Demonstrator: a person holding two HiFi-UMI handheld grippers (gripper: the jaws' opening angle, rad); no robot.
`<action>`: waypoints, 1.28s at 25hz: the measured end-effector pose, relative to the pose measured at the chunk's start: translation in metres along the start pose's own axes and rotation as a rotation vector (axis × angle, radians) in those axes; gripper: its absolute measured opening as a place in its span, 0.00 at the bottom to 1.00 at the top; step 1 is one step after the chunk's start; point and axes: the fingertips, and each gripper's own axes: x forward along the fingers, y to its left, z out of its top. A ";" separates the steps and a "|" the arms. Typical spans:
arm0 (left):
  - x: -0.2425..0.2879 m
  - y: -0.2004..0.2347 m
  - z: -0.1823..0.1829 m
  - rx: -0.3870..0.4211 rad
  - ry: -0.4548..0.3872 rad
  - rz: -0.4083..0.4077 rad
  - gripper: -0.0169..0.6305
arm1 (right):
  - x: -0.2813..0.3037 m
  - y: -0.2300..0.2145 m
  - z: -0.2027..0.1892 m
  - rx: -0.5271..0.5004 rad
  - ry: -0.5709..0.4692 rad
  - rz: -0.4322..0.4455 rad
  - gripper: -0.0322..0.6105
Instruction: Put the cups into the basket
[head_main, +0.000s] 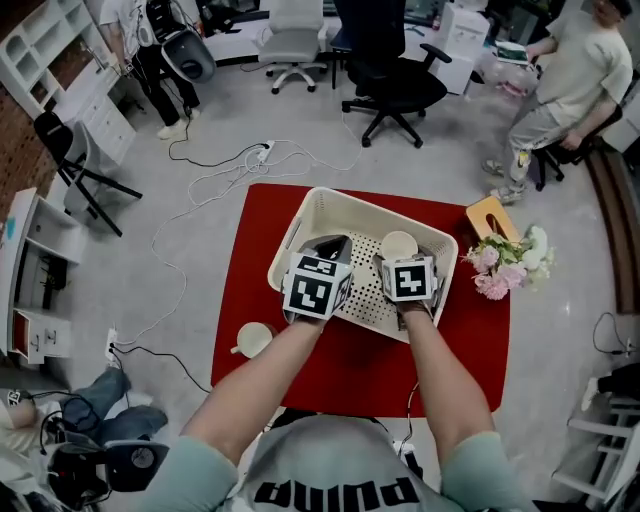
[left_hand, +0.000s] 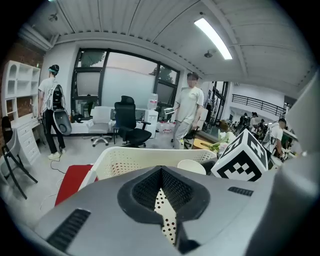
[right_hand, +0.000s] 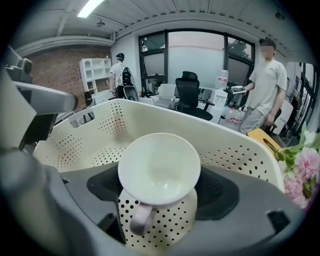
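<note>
My red worktop carries the cream basket toward its far edge. Above the basket, my left gripper has its jaws closed and empty, while my right gripper grips a white cup inside it. Another cup stands near the worktop's left edge.

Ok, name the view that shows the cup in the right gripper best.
The right gripper view: the white cup fills the middle, held between the jaws of the right gripper over the basket, bowl and handle plain. The head view shows it small, from above. The left gripper view shows only its rim.
</note>
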 end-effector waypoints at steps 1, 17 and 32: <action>0.002 0.000 -0.001 -0.004 0.005 -0.005 0.03 | 0.003 0.001 -0.002 0.003 0.010 0.003 0.66; 0.020 -0.001 -0.013 -0.023 0.049 -0.019 0.03 | 0.023 -0.008 -0.018 0.027 0.047 0.007 0.66; 0.000 -0.005 -0.004 -0.026 0.000 -0.017 0.03 | 0.001 0.005 -0.001 0.047 -0.026 0.073 0.69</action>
